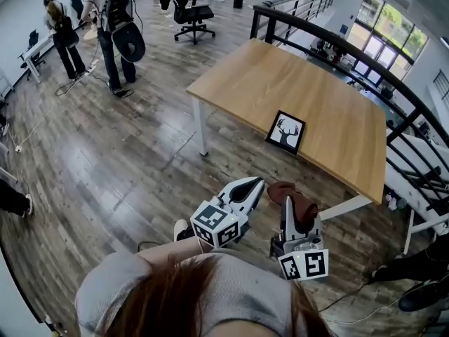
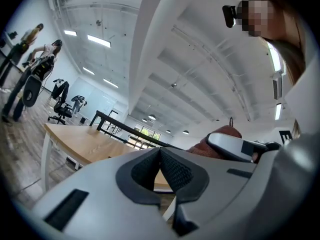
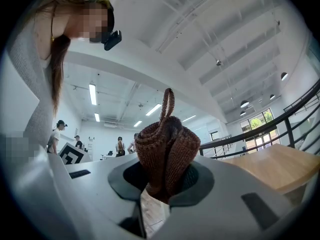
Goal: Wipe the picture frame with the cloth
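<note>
A black picture frame (image 1: 285, 130) with a deer silhouette lies flat on the wooden table (image 1: 330, 111), near its front edge. My right gripper (image 1: 293, 201) is shut on a folded brown cloth (image 1: 286, 192), which sticks up between the dark pads (image 3: 162, 154). It hovers short of the table, over the floor. My left gripper (image 1: 254, 185) is shut with nothing in it; its pads meet (image 2: 160, 170). The cloth (image 2: 220, 136) and the right gripper show at the right of the left gripper view. Both grippers sit side by side, below the frame in the head view.
A black railing (image 1: 351, 51) runs behind and right of the table. An office chair (image 1: 191, 14) stands at the back. Several people (image 1: 105, 27) work at the far left near a white desk (image 1: 35, 51). Cables (image 1: 49, 111) trail on the wood floor.
</note>
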### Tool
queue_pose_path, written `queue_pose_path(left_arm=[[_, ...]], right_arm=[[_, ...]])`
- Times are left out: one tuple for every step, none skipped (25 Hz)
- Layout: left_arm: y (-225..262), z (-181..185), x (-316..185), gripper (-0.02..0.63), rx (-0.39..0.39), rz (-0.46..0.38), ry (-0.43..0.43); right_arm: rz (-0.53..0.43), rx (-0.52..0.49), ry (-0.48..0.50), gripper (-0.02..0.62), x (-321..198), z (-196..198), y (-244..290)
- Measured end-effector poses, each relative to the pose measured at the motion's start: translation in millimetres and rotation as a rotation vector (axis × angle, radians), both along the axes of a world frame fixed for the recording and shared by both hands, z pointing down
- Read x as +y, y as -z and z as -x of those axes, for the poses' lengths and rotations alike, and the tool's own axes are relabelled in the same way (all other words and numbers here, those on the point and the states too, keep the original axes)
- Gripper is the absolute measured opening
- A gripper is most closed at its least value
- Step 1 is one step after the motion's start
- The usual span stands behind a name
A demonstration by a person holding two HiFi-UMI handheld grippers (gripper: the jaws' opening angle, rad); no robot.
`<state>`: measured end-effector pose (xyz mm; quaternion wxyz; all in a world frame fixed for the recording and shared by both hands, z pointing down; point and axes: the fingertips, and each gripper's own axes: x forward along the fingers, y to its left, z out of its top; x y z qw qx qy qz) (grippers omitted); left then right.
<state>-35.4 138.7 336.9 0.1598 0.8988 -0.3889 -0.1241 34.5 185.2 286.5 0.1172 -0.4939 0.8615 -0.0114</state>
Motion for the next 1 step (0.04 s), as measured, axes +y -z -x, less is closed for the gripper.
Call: queue_pose_path(left_arm=[[-0.6,0.0,1.2,0.009,-0.005,-0.005,-0.002]], right_arm=[[-0.002,0.005,-0.001,0.097,0.4,0.5,-0.2]])
